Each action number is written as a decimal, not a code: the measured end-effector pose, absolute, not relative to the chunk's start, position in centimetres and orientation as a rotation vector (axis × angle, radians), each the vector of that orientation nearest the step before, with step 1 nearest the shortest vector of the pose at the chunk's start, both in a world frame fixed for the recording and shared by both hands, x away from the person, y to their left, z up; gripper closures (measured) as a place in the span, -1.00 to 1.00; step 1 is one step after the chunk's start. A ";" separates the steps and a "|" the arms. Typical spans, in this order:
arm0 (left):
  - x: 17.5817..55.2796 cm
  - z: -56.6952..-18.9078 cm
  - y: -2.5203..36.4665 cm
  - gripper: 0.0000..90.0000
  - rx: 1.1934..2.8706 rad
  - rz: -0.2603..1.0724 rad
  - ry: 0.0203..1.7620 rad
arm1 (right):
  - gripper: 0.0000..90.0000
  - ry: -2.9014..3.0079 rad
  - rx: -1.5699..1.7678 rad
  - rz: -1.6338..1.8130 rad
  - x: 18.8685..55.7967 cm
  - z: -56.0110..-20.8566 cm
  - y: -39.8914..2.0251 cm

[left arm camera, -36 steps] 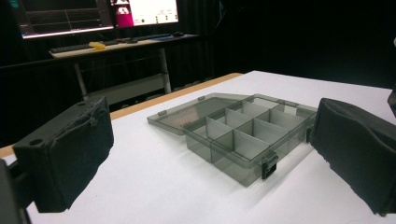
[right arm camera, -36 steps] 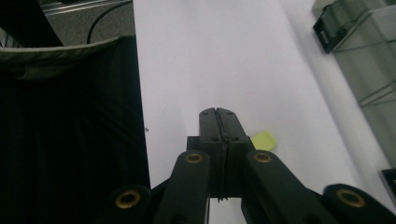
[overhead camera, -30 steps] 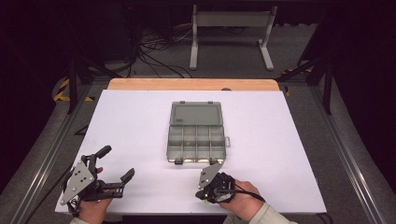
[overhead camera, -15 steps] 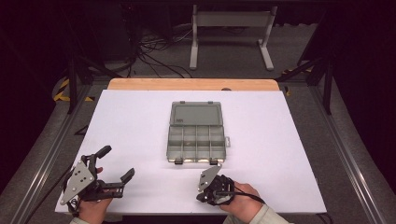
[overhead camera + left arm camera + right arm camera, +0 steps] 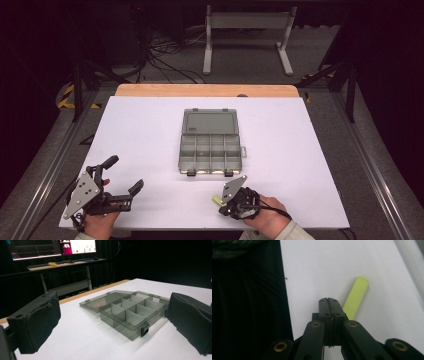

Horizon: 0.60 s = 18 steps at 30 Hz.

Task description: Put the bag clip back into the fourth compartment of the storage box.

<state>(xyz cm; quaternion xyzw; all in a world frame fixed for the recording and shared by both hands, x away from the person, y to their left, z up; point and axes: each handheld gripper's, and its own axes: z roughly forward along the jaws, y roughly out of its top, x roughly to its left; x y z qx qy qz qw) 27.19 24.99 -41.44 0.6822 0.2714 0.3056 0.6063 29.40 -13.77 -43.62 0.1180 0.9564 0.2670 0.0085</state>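
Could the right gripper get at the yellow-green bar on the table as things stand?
Probably yes. The right gripper is right beside the yellow-green bar, which lies flat on bare white table with nothing on or around it. But the jaws are shut and beside the bar, not around it, so they must open first.

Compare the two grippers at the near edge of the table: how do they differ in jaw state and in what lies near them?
The left gripper has its jaws spread wide; the right gripper has its jaws pressed together. The right gripper sits beside a yellow-green strip; the left gripper has only bare white table between its jaws. Both are hand-held, near the open compartment box.
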 end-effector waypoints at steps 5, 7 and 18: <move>27.2 -41.4 25.0 -0.99 1.575 0.705 0.629 | 1.00 2.966 0.402 0.828 29.7 -43.4 -14.5; 27.2 -41.4 25.1 -0.99 1.573 0.707 0.632 | 1.00 2.964 0.408 0.817 29.9 -43.5 -14.8; 27.2 -41.4 25.2 -0.99 1.567 0.701 0.635 | 1.00 2.942 0.448 0.792 30.7 -43.6 -15.5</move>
